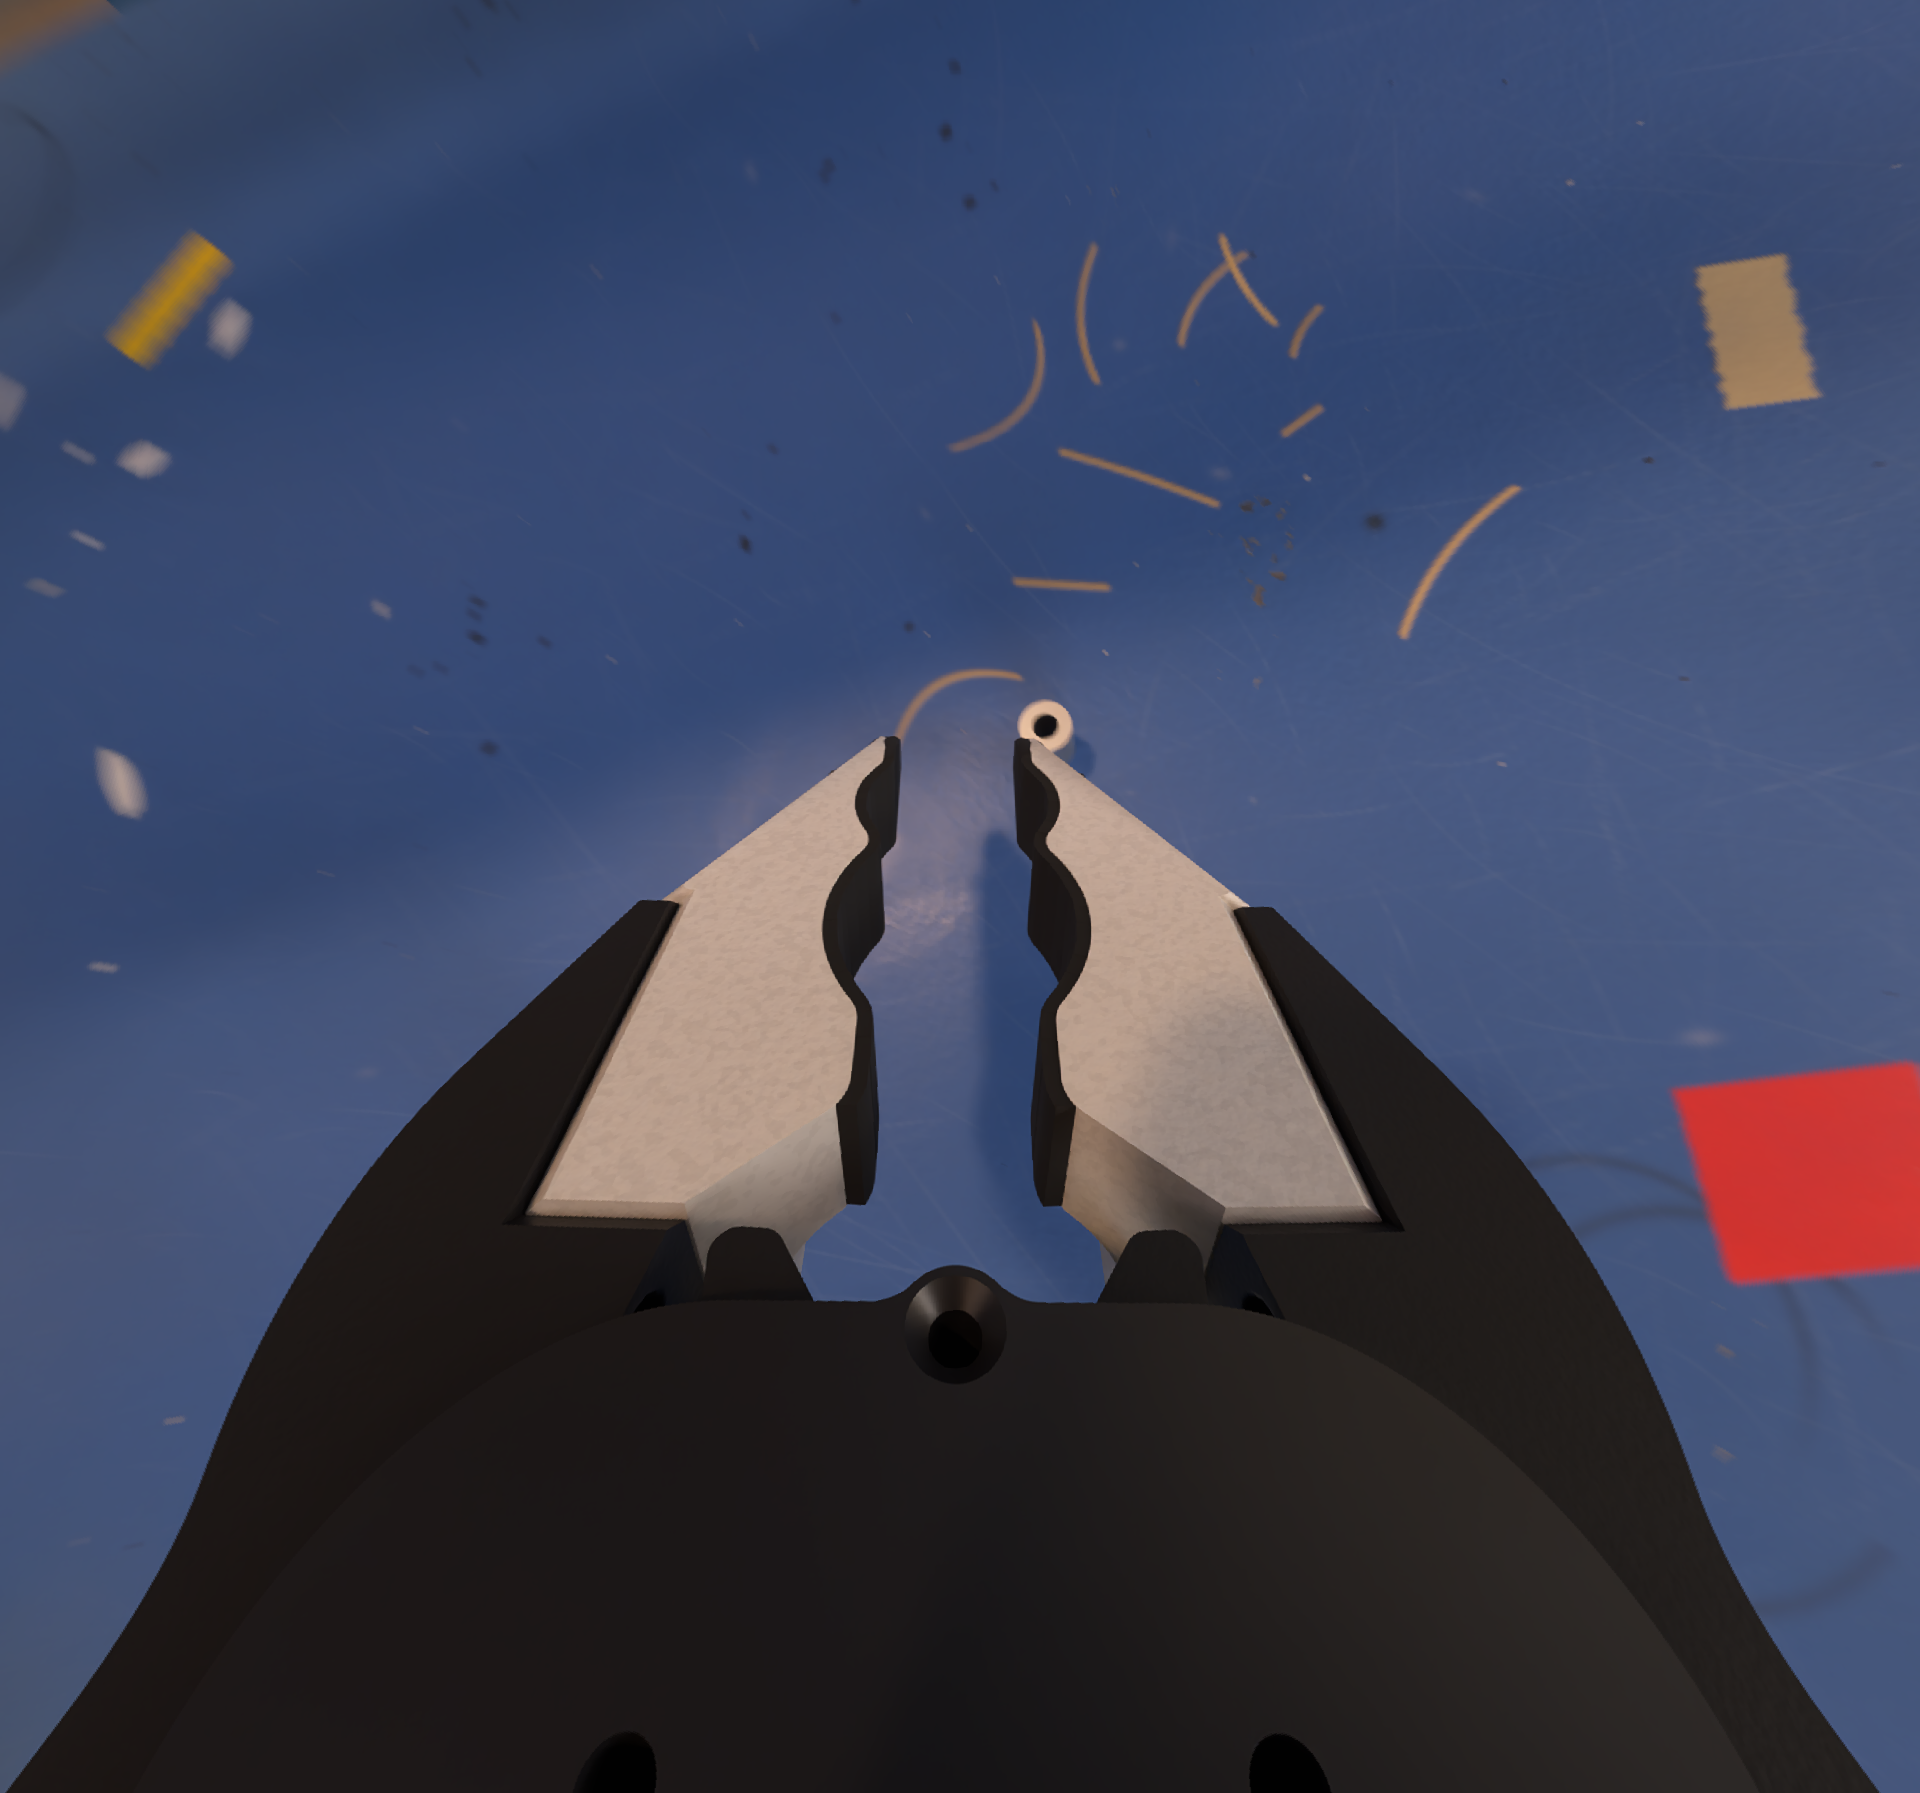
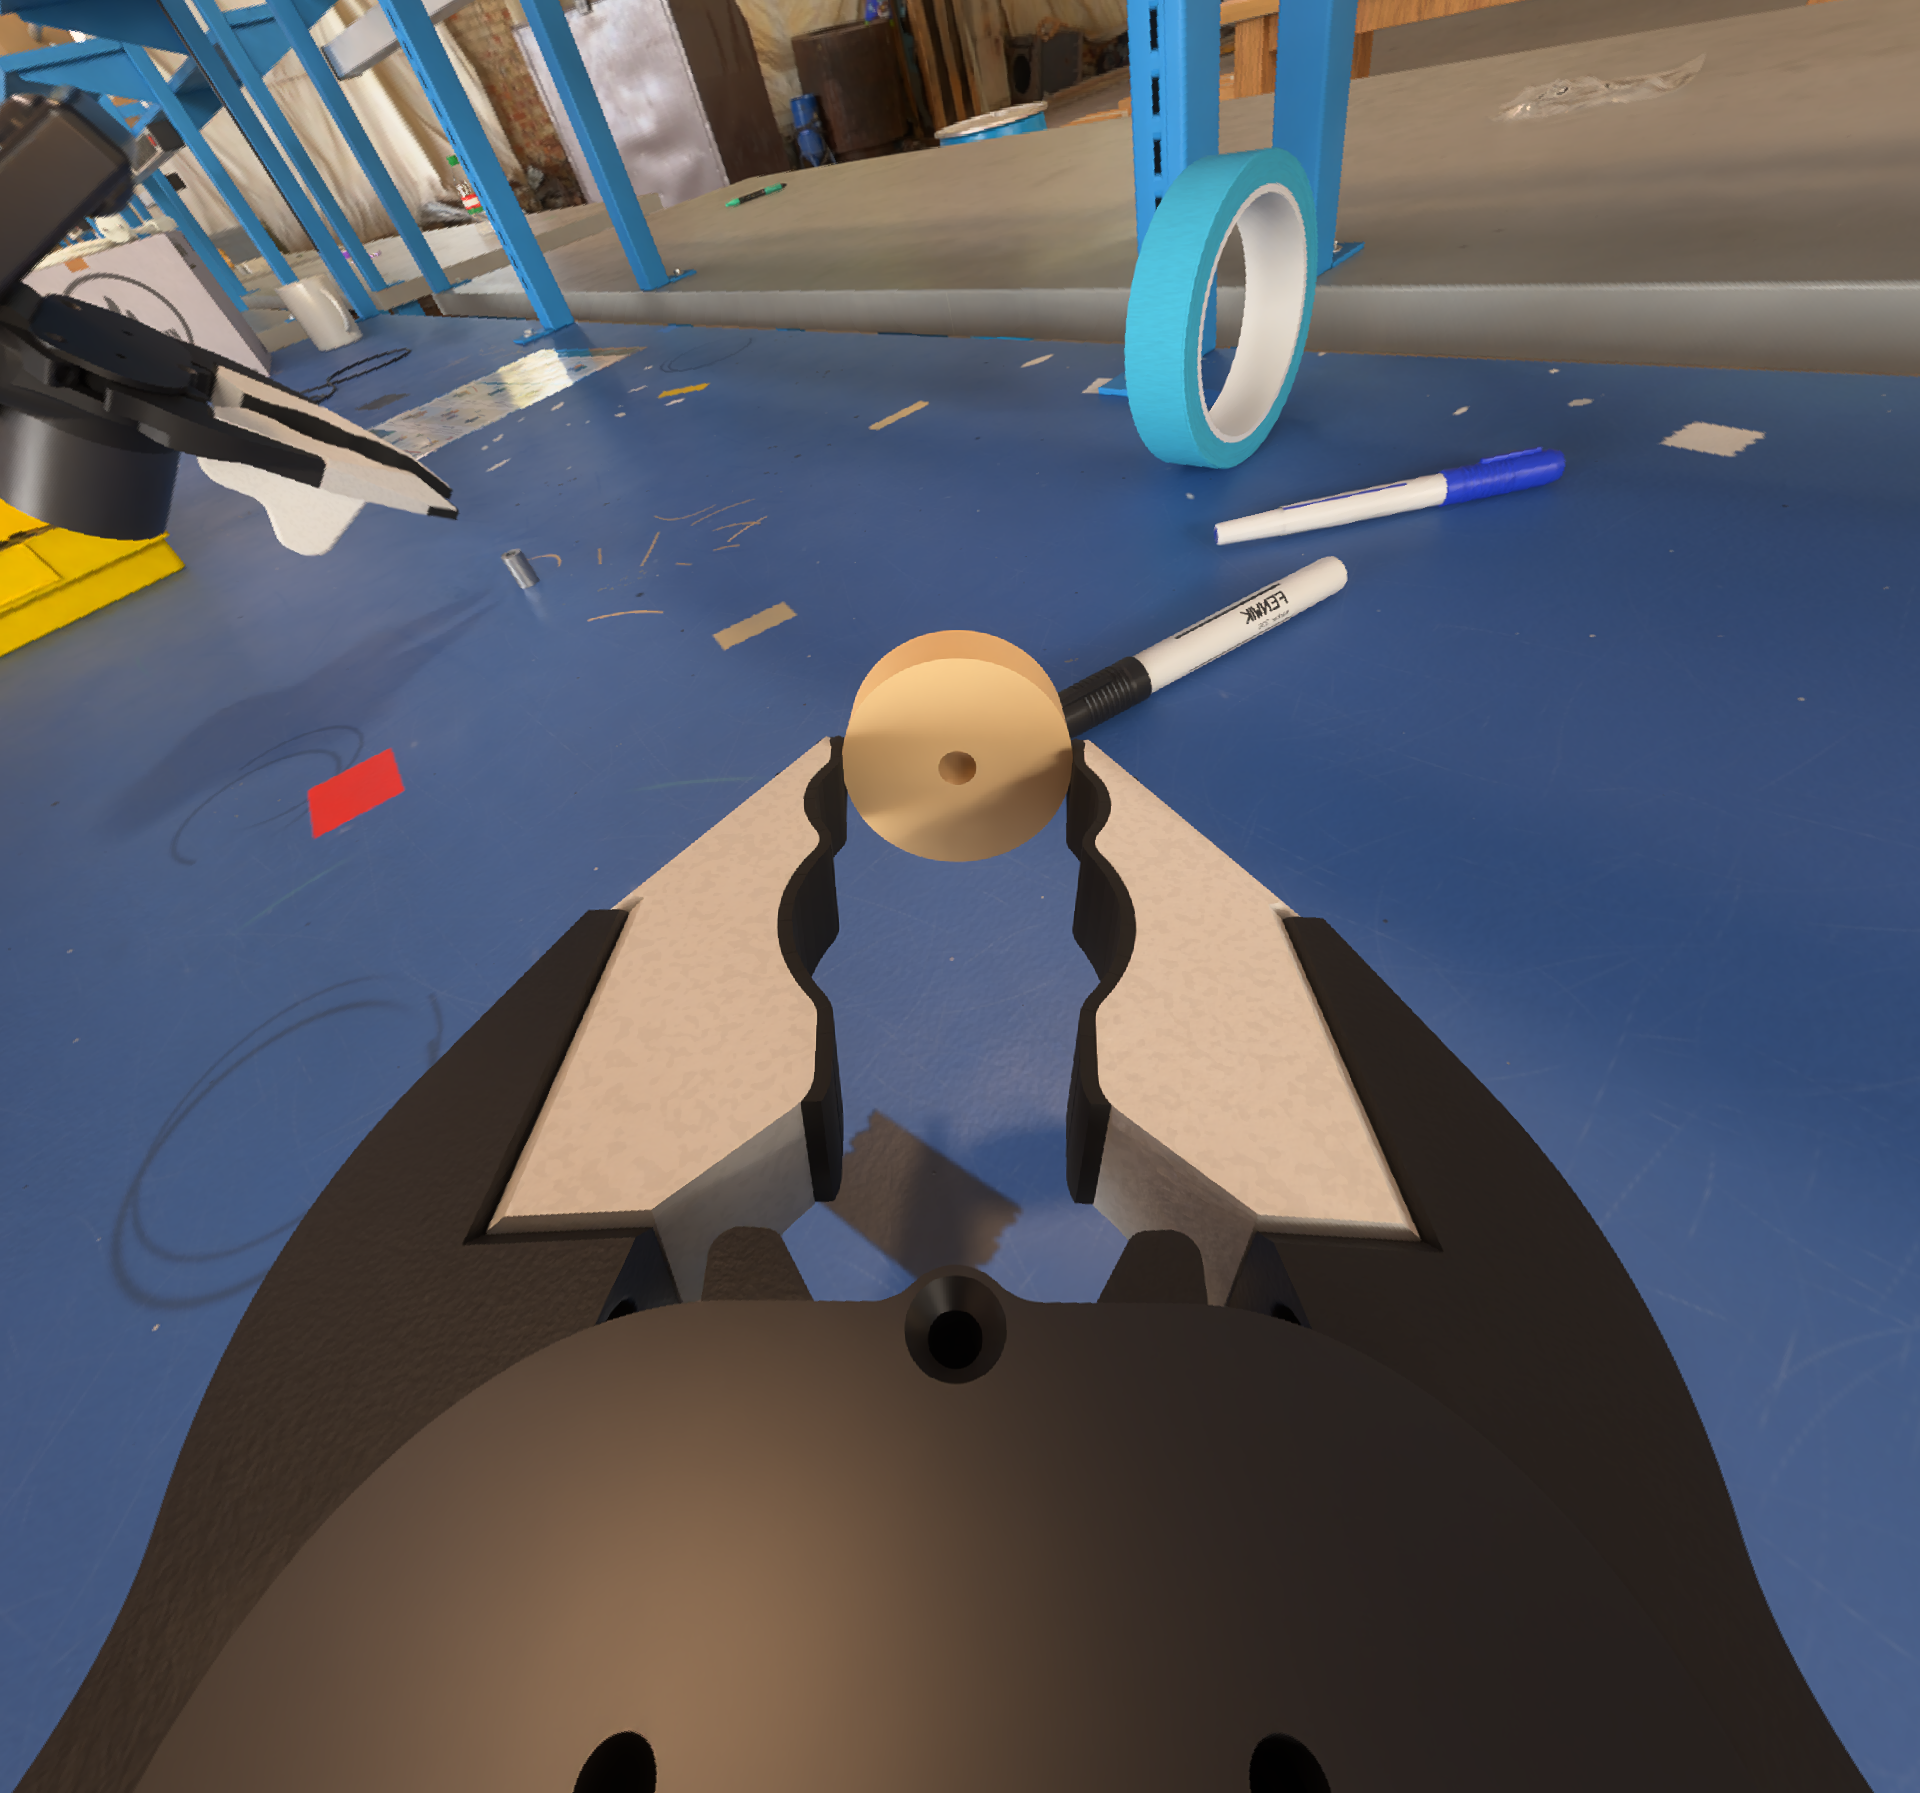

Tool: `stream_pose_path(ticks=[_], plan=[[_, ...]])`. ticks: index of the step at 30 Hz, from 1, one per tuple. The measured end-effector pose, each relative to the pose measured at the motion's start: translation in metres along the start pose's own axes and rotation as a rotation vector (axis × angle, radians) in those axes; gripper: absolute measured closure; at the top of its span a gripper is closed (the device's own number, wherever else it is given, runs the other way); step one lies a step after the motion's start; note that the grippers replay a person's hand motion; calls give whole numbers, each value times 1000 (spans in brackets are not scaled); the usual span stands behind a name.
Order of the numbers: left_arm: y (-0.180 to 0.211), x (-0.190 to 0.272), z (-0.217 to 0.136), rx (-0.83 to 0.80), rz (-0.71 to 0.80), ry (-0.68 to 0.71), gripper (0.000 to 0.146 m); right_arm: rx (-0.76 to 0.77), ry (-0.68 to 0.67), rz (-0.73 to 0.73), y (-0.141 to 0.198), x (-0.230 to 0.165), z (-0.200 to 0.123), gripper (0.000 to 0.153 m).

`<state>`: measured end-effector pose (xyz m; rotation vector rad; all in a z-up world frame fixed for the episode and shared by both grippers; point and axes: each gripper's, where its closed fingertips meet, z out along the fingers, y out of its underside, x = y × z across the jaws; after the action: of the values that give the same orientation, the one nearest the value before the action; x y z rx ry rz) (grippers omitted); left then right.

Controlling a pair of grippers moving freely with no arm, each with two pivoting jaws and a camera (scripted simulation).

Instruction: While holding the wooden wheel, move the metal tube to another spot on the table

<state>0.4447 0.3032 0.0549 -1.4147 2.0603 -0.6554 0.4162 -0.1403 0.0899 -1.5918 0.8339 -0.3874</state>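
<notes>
Right now I have one wooden wheel [image 2: 956, 756] pinched between the tips of my right gripper [image 2: 954, 787], lifted clear of the blue table [image 2: 1455, 912], its flat face and centre hole turned toward the camera. One metal tube [image 1: 1047, 727] stands upright on the table just beyond the tip of my left gripper's [image 1: 956, 756] right finger; only its open top end shows there, the rest cut off by that finger. That gripper's jaws stand a narrow way apart with nothing between them, hovering over the table. From the right wrist view the tube [image 2: 518, 567] is small and far to the left, just beside the left gripper's [image 2: 442, 502] fingertips. I count two markers: a black-tipped one [image 2: 1205, 642] partly hidden behind the wheel, and a blue-capped one [image 2: 1392, 494] farther right. One roll of blue tape [image 2: 1221, 309] stands on edge at the far side, leaning against a blue rack post [image 2: 1153, 29]. One red square [image 2: 355, 793] lies flat to the near left. Tan scraps and thin curved shavings [image 1: 1138, 478] are scattered beyond the tube, too many and too fine to count.
</notes>
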Motion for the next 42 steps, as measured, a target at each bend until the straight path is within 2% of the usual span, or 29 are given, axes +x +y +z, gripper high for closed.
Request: stream_pose_path(ticks=[1,4,7,15,19,25,28,31,33,36,39,42], plan=[[4,3,2,-25,-37,41,122,0,-3,1,0,0,0,110],[12,14,13,-54,-114,119,101,-5,-12,3,1,-1,1,110],[16,18,23,-66,-84,95,99,-4,-10,-3,1,-2,1,110],[15,23,39,-76,-104,124,116,-2,-9,2,0,-1,0,110],[16,22,41,-84,-91,129,133,-6,-13,2,1,-2,0,110],[15,20,38,-82,-67,106,134,-8,-17,5,1,-2,1,110],[-5,32,23,-10,-55,126,134,-8,-14,-1,1,-2,1,110],[-34,78,2,84,-22,258,134,-7,-11,-2,1,-1,1,110],[-44,133,-12,112,1,426,134,-10,-8,-5,1,-1,1,110],[-37,221,-30,95,109,652,134,-13,0,-12,2,-1,1,110],[-17,278,-36,34,281,725,134,-15,1,-12,2,-1,2,110],[-3,297,-28,-19,403,703,134,-25,-11,-14,4,-3,3,110]])
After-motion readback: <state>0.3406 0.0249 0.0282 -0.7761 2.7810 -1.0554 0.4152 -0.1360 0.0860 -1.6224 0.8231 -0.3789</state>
